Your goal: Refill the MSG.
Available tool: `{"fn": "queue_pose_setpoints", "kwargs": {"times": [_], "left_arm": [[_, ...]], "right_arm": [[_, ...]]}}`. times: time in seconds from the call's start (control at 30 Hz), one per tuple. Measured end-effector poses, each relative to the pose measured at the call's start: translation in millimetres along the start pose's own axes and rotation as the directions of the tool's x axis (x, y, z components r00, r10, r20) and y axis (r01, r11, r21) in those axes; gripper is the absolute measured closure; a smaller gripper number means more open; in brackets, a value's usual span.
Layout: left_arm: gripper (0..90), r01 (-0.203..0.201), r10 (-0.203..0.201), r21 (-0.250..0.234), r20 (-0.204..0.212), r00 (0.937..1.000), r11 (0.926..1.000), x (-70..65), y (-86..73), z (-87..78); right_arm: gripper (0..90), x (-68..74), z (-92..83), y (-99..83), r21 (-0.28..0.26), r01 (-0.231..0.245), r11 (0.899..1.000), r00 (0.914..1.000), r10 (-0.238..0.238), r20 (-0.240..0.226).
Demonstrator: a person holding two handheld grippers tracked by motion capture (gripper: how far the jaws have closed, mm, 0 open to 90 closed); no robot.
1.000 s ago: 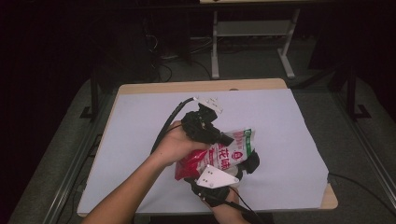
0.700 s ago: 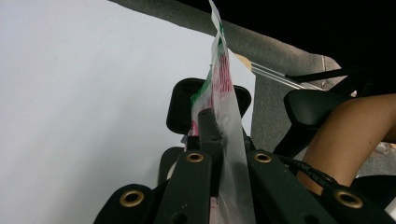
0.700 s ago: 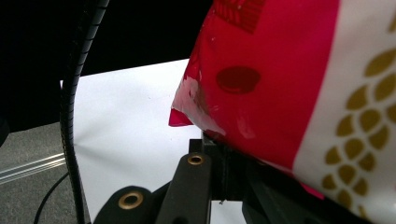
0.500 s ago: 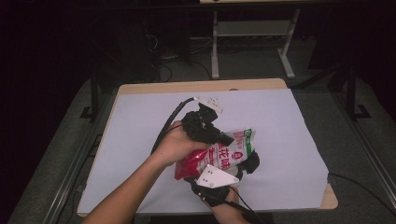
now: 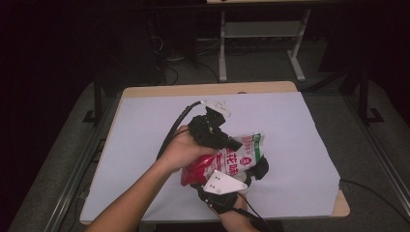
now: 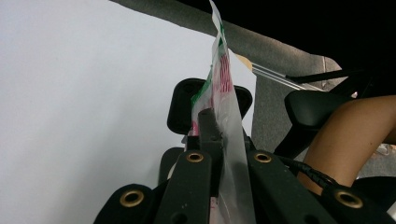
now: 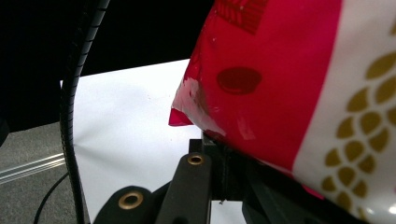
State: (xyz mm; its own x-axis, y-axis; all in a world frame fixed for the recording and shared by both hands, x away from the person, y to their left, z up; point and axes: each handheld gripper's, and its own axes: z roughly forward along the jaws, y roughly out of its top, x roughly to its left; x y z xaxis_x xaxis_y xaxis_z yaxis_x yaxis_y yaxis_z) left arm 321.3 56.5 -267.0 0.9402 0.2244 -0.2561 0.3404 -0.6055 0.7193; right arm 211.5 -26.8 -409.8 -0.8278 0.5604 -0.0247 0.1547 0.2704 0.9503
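Left gripper (image 5: pixel 231 143): forearm reaches in from bottom left, jaws clamped on top edge of the red, white & green printed plastic snack bag (image 5: pixel 227 162), held just above table centre-front. Right gripper (image 5: pixel 251 175): near front edge, clamped on bag's red lower side. Surface: white sheet over wooden table (image 5: pixel 145 91); dark room, grey carpet, metal desk frame (image 5: pixel 261 34) behind. Vs. earlier frames: no change in pose or bag.

I see the snack bag (image 5: pixel 227 162), a glossy plastic pouch, red at one end, white with red characters and a green strip toward the other, gold dots on its side. It is held up off the white tabletop (image 5: pixel 300 125), tilted, toward the near edge, slightly right of its middle, its thin sealed edge upright.
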Motion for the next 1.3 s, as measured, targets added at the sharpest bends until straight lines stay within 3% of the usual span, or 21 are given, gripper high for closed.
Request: {"fn": "queue_pose_setpoints", "kwargs": {"times": [1.3], "left_arm": [[90.0, 0.001, -0.001, 0.003, -0.003, 1.0000, 1.0000, -0.3, 1.1, 0.7]], "right_arm": [[90.0, -0.1, 0.6, 0.6, -0.008, -0.002, 1.000, 1.0000, 0.002, -0.003]]}}
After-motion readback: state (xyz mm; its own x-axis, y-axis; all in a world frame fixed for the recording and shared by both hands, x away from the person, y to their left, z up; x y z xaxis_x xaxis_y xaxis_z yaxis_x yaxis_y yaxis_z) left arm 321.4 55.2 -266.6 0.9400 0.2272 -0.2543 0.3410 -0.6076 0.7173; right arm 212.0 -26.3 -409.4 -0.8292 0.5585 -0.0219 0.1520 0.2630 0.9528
